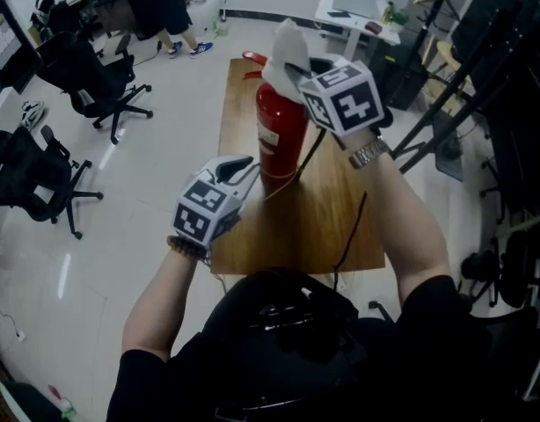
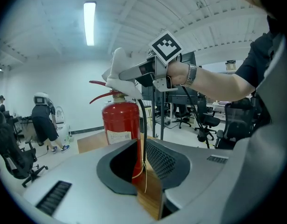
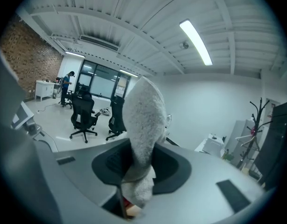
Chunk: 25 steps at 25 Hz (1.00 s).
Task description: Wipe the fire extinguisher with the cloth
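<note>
My right gripper [image 1: 295, 67] clamps the cloth [image 1: 283, 42] atop the fire extinguisher [image 1: 280, 134]; my left gripper [image 1: 244, 170] waits open beside it. With nothing bracing the fire extinguisher, a hard swipe may topple it.

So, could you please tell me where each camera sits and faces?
Head view: on the head, steeply down at table, fire extinguisher, both forearms, left gripper, right gripper.
Left gripper view: on that gripper, along its open jaws toward the fire extinguisher; right forearm shows.
Right gripper view: on that gripper, past the clamped cloth toward ceiling and chairs; no body.
Shared: head and left gripper views show the cloth over the fire extinguisher.
</note>
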Each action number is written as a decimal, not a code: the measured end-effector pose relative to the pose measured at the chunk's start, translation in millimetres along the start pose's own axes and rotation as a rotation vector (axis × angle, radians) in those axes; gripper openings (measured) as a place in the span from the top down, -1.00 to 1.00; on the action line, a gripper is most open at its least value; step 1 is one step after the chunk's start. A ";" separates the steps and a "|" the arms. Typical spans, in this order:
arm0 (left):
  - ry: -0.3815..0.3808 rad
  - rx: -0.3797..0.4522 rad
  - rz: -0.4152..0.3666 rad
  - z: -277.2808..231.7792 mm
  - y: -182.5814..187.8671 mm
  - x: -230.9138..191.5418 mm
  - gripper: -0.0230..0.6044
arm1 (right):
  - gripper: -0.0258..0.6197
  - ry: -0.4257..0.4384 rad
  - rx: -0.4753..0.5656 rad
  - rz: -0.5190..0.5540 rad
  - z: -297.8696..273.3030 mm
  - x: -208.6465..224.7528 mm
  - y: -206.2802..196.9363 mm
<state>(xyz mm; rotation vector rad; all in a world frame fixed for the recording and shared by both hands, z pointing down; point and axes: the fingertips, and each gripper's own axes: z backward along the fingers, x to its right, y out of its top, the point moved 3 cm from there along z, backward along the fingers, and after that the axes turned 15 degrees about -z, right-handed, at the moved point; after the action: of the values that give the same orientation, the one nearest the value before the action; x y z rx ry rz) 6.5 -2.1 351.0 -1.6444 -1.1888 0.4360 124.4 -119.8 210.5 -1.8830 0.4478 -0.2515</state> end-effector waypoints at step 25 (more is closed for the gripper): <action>-0.085 -0.054 -0.017 -49.7 11.0 33.3 0.75 | 0.54 -0.076 -0.029 -0.126 37.5 65.0 -71.5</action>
<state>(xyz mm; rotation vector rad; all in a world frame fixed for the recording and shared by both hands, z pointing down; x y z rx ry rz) 64.0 0.9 370.7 -1.6742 -1.2867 0.4708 210.7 -93.9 261.5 -1.9450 0.2833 -0.2578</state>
